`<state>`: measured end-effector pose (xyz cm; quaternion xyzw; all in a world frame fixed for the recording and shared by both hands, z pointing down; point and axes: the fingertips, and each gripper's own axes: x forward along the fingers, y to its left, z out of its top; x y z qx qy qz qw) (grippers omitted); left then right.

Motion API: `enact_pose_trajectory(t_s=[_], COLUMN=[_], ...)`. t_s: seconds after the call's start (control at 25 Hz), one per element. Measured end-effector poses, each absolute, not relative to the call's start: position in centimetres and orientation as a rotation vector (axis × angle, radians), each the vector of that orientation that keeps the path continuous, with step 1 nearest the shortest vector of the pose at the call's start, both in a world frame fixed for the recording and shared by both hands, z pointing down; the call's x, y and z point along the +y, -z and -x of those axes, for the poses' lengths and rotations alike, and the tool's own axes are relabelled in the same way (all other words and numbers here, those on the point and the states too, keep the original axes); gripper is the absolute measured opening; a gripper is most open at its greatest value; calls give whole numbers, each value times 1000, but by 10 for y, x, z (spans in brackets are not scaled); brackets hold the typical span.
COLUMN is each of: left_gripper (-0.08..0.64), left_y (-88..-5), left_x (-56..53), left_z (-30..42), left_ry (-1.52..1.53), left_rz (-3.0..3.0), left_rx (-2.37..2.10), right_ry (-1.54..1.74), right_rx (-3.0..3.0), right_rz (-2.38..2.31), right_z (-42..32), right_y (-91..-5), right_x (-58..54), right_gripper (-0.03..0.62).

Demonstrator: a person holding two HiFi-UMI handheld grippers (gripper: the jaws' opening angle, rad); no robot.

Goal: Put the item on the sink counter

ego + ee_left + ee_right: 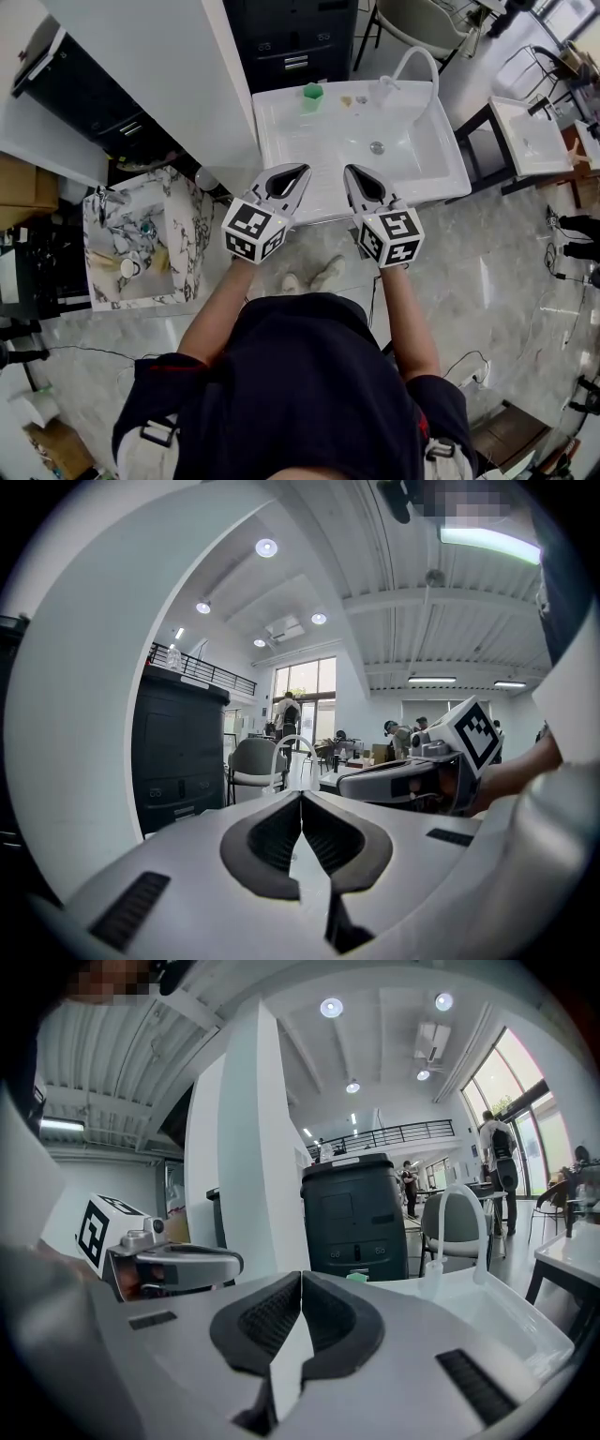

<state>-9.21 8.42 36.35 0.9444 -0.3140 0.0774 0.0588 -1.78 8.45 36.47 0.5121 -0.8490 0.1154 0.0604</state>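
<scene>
Two tools are held side by side above the near edge of the white sink bench (281, 141). The left tool (302, 171) has its jaws fully together with nothing between them. The right tool (348, 172) has its jaws fully together and holds nothing. One green cup (312, 97) stands on the far left of the bench rim, well apart from both tools. One curved white faucet (417, 70) rises at the far right. One marble-patterned basin (192, 234) stands to the left.

Small green cup (312, 95) stands on the white sink counter (281, 150); back-left ledge.
</scene>
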Motion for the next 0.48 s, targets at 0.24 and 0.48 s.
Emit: enact_pose_trajectory(t_s=[0.24, 0.48], left_gripper=[15, 15], left_y=[-357, -358], left_x=[100, 113], left_z=[106, 113], left_ry=[-218, -216], left_rz=[-2874, -2879], left_rx=[-938, -915], right_ry=[-330, -319], right_rx=[-2577, -2577], right_rz=[-1579, -1595], right_z=[32, 42], right_y=[-358, -354], right_x=[102, 113], right_gripper=[34, 34])
